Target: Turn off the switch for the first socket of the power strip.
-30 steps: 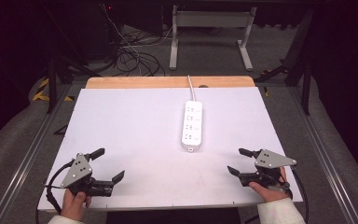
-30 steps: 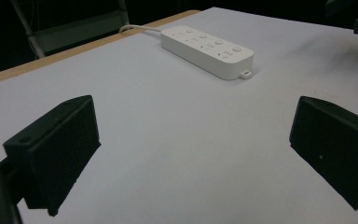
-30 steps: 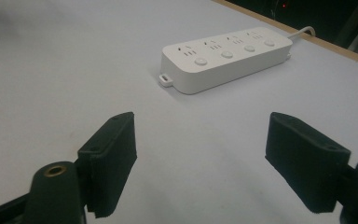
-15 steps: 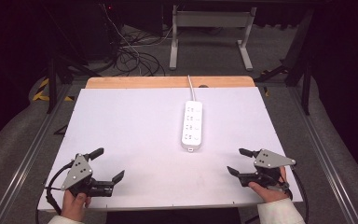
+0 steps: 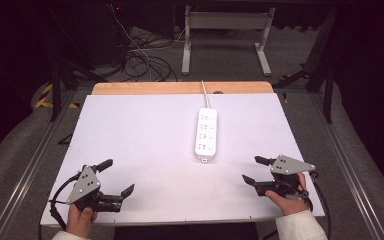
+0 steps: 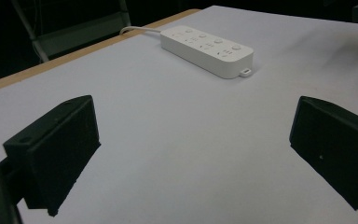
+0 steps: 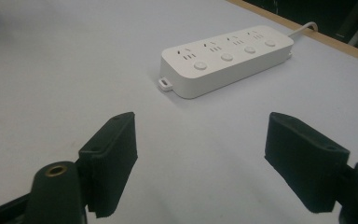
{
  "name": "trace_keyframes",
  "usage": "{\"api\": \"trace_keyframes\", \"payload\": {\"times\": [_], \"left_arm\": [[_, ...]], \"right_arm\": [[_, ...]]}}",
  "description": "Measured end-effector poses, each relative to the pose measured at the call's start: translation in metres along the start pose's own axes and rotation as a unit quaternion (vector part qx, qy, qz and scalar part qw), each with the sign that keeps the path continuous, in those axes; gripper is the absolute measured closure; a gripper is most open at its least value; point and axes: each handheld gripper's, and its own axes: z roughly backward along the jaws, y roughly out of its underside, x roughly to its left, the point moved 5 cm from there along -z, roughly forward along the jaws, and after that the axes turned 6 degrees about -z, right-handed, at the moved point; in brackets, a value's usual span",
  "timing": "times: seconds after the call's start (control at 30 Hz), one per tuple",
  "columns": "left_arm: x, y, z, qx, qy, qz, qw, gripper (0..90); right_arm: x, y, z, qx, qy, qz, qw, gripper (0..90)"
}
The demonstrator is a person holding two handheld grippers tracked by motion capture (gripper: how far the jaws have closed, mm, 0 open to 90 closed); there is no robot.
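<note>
Near edge: left gripper [image 5: 115, 177] and right gripper [image 5: 250, 169], each in a hand at a front corner of the white counter [image 5: 145, 135], jaws wide and holding nothing. Mid-counter, right of centre: a white four-socket power strip [image 5: 206, 134], lying flat, well apart from both grippers, its cord [image 5: 204, 90] running off the far wooden edge. Judged stage: start; strip untouched, approach and handling all remain.

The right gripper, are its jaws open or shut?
Open. The right gripper has its two black jaws spread wide apart with bare white table between them, holding nothing. The power strip lies ahead, untouched.
</note>
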Motion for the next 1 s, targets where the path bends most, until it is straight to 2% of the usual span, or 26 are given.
{"api": "trace_keyframes", "payload": {"times": [0.23, 0.67, 0.87, 1.0], "left_arm": [[-0.002, 0.000, -0.001, 0.007, -0.001, -0.010, 0.9999, 1.6], [-0.001, 0.000, -0.001, 0.009, 0.000, -0.009, 0.9999, 1.6], [-0.001, 0.000, -0.001, 0.010, -0.001, -0.007, 0.9999, 1.6], [-0.001, 0.001, -0.001, 0.010, 0.002, -0.004, 0.9999, 1.6]], "right_arm": [[0.000, -0.018, -0.003, 0.010, -0.003, 0.009, 0.9999, 28.4], [-0.001, -0.047, -0.009, 0.008, -0.009, 0.026, 0.9996, 30.1], [-0.004, -0.052, -0.010, 0.007, -0.009, 0.023, 0.9997, 30.3], [-0.004, -0.056, -0.012, 0.013, -0.016, 0.017, 0.9996, 34.1]]}}
